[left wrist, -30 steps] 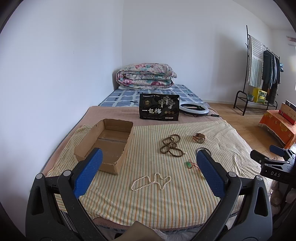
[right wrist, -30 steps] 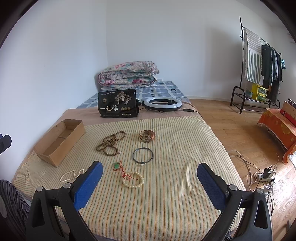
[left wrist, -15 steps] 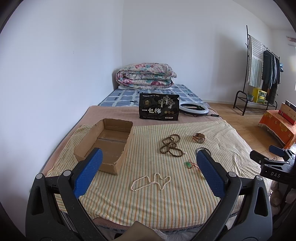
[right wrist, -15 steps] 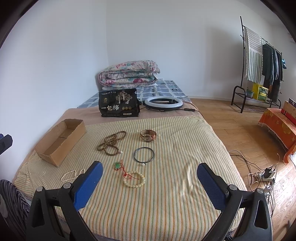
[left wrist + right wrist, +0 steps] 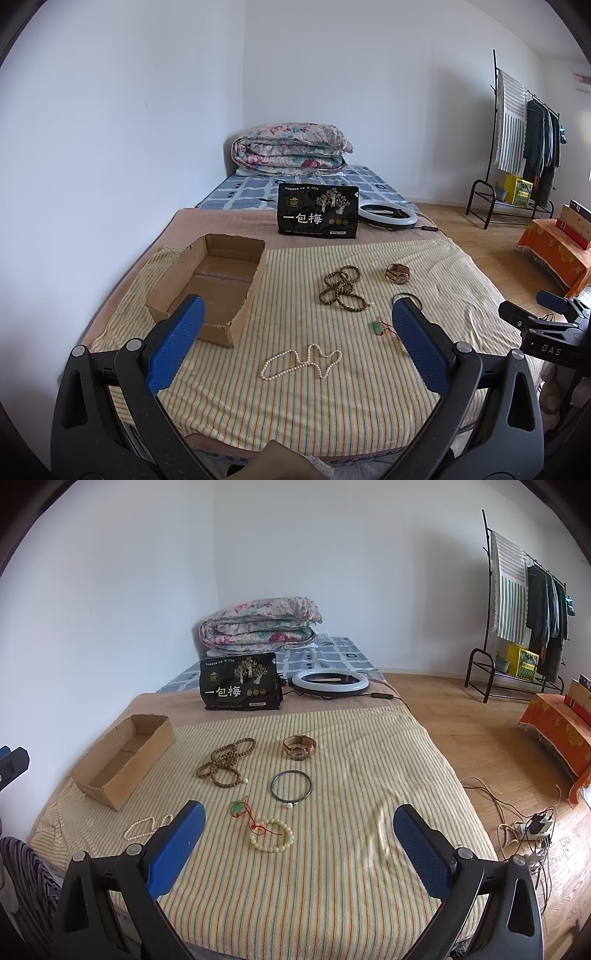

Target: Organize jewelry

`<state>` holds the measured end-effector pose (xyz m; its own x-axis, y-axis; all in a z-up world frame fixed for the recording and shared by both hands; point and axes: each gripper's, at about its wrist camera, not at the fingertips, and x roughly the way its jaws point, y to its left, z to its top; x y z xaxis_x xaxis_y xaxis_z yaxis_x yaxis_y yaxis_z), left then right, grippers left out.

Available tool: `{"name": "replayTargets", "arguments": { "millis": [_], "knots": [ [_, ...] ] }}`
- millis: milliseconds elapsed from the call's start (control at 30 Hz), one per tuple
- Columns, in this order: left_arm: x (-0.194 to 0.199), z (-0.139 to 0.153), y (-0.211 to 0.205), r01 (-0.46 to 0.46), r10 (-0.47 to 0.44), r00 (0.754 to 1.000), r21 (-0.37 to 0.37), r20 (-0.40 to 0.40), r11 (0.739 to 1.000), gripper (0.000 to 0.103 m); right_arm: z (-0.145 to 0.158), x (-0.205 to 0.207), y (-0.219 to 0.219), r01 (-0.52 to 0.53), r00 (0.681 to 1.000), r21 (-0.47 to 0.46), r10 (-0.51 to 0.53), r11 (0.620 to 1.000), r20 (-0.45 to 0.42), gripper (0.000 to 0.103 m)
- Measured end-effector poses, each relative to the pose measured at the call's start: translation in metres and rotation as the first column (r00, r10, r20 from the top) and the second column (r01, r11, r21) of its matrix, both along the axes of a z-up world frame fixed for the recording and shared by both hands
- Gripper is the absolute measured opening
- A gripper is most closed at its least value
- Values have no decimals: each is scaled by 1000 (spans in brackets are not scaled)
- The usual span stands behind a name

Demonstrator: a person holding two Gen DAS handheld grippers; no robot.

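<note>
An empty open cardboard box (image 5: 218, 284) (image 5: 122, 753) lies at the left on the striped cloth. Jewelry lies spread on the cloth: a white pearl necklace (image 5: 301, 363) (image 5: 146, 825), brown wooden beads (image 5: 343, 288) (image 5: 225, 762), a brown-strap watch (image 5: 398, 274) (image 5: 299, 747), a dark bangle (image 5: 291, 785), a green pendant on red cord (image 5: 378, 326) (image 5: 240, 808) and a cream bead bracelet (image 5: 272, 835). My left gripper (image 5: 295, 317) is open and empty, hovering above the near edge by the pearls. My right gripper (image 5: 295, 825) is open and empty, above the bracelet.
A black printed bag (image 5: 318, 216) and a ring light (image 5: 388, 215) stand at the back of the bed, a folded quilt (image 5: 290, 149) behind. A clothes rack (image 5: 524, 602) and floor cables (image 5: 532, 823) are on the right.
The right gripper's view has drifted slightly to the right. The left gripper is almost still. No jewelry has moved.
</note>
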<state>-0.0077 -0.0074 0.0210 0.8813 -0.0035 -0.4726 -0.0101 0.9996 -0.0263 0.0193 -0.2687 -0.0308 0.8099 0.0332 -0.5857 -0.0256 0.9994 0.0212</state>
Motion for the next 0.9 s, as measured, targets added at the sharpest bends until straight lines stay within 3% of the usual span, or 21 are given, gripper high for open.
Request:
{"name": "replayTargets", "arguments": {
  "millis": [333, 633, 800, 900],
  "knots": [
    [14, -8, 4, -13, 13, 999, 13, -32, 1000, 103, -5, 9, -2, -13, 999, 5, 13, 1000, -32, 103],
    [40, -29, 34, -46, 48, 996, 29, -80, 999, 103, -6, 17, -2, -100, 995, -76, 99, 992, -21, 103],
    [56, -46, 42, -24, 28, 990, 24, -140, 999, 103, -29, 37, -8, -161, 981, 6, 161, 987, -107, 103],
    [66, -57, 42, 9, -9, 984, -1, -176, 1000, 103, -39, 54, -6, -188, 971, 4, 186, 982, -153, 103]
  ]
}}
